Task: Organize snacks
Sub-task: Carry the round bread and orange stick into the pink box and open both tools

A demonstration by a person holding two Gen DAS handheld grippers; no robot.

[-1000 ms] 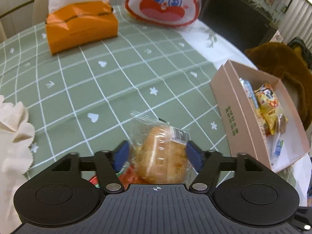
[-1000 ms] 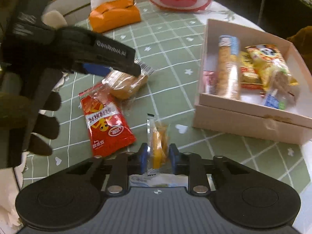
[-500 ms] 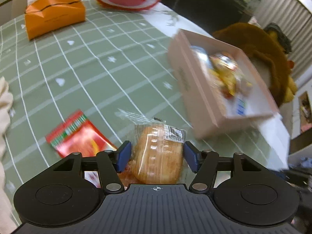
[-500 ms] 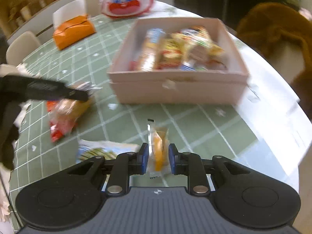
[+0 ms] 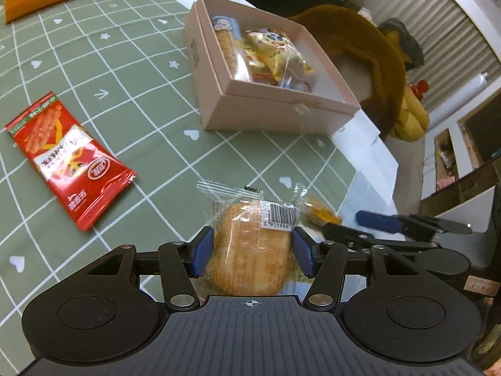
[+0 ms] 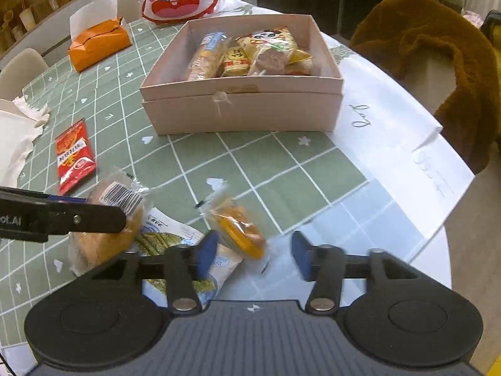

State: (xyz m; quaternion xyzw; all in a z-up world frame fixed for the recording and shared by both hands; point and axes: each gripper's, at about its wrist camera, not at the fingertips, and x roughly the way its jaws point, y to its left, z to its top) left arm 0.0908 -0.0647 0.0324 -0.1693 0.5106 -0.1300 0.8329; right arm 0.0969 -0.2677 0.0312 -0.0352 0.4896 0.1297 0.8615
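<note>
Left gripper (image 5: 252,252) is pinching the wrapped bun (image 5: 250,250); right gripper (image 6: 253,253), jaws just spreading, is letting the orange snack (image 6: 239,230) drop short. I'd be carrying both further — over the pink box (image 6: 244,106) — before releasing.

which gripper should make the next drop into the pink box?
Left, probably. The left gripper has its fingers on the wrapped bun, ready to carry to the pink box. The right gripper has just been opening; its orange snack lies loose between the fingers.
</note>
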